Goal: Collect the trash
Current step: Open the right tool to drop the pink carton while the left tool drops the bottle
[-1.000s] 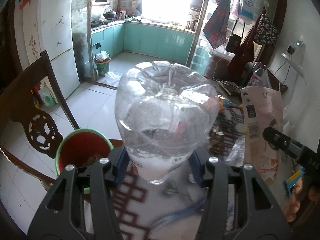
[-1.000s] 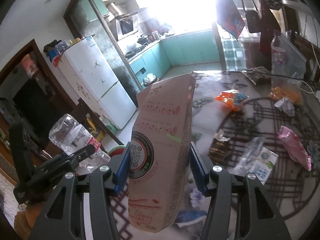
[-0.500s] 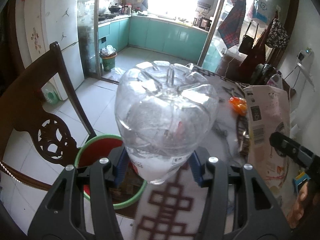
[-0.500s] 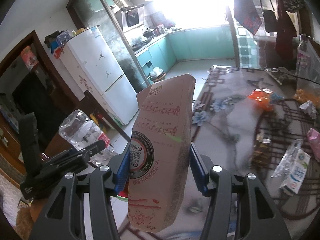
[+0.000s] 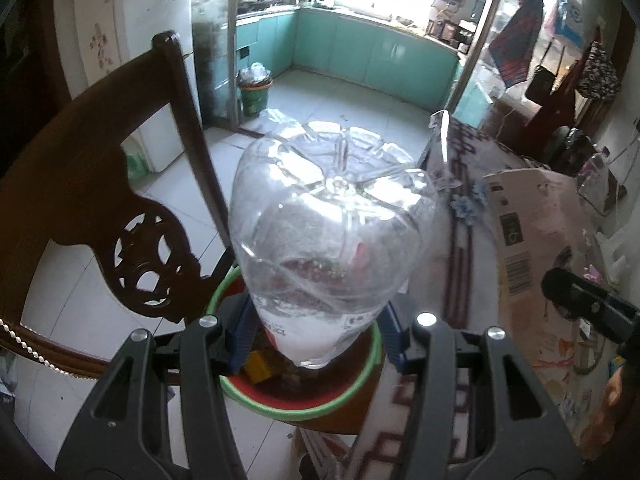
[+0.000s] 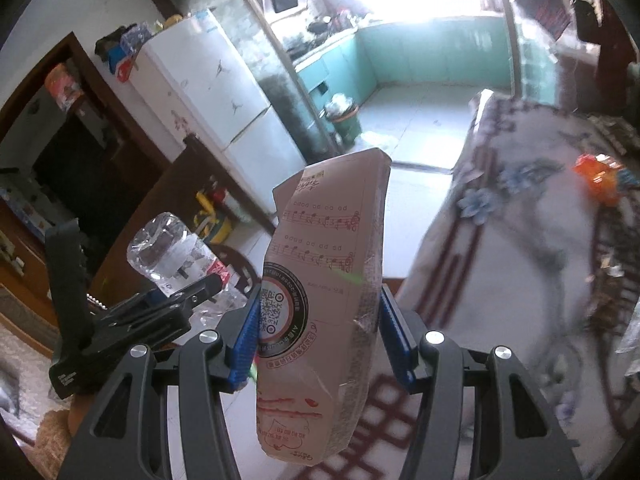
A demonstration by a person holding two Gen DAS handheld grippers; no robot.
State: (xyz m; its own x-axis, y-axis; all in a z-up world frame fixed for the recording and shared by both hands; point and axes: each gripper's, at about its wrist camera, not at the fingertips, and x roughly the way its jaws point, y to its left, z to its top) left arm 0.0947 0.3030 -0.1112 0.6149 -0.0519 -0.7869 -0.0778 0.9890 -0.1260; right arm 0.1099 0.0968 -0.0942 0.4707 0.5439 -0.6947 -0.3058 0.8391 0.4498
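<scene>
My left gripper (image 5: pixel 316 336) is shut on a clear plastic bottle (image 5: pixel 332 224), its base pointing away, held right above a red bin with a green rim (image 5: pixel 356 384) that has trash inside. The bottle also shows in the right wrist view (image 6: pixel 172 256). My right gripper (image 6: pixel 316 336) is shut on a pink paper carton with music notes (image 6: pixel 324 280), held above the table's left edge. The carton also shows in the left wrist view (image 5: pixel 532 248), to the right of the bottle.
A dark carved wooden chair (image 5: pixel 120 208) stands left of the bin. The table with a patterned cloth (image 6: pixel 520 248) is on the right, with an orange wrapper (image 6: pixel 596 172) on it. A white fridge (image 6: pixel 208 92) and a second small bin (image 5: pixel 254 92) stand farther back.
Both grippers have swung left, off the table, with their loads. The red bin has come from the lower left to directly under the bottle.
</scene>
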